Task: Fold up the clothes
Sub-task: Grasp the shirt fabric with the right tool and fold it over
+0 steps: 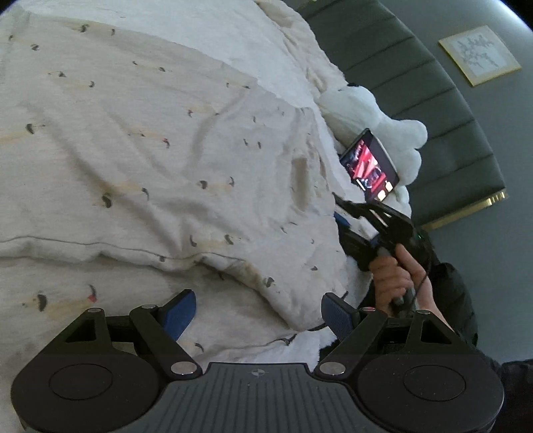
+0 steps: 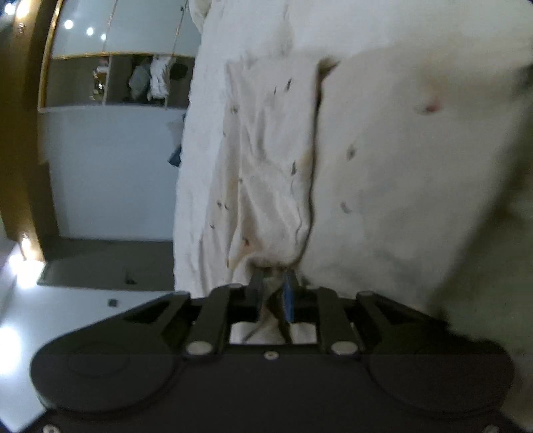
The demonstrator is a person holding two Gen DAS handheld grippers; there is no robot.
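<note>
A cream garment (image 1: 160,150) with small dark and tan prints lies spread over a white fuzzy bed cover (image 1: 233,20). My left gripper (image 1: 260,314) hovers open just above the garment's near fold, with nothing between its blue pads. In the left wrist view the right gripper (image 1: 343,208) is at the garment's right edge, held by a hand (image 1: 393,276). In the right wrist view my right gripper (image 2: 274,283) is shut on a bunched edge of the garment (image 2: 273,160), and the cloth pulls into tight wrinkles at the pads.
A phone (image 1: 369,166) with a lit screen leans on a white plush toy (image 1: 373,113) at the bed's right edge. Behind them stands a dark green padded headboard (image 1: 433,86). A framed picture (image 1: 479,55) hangs on the grey wall. Floor and a wardrobe (image 2: 110,80) lie left.
</note>
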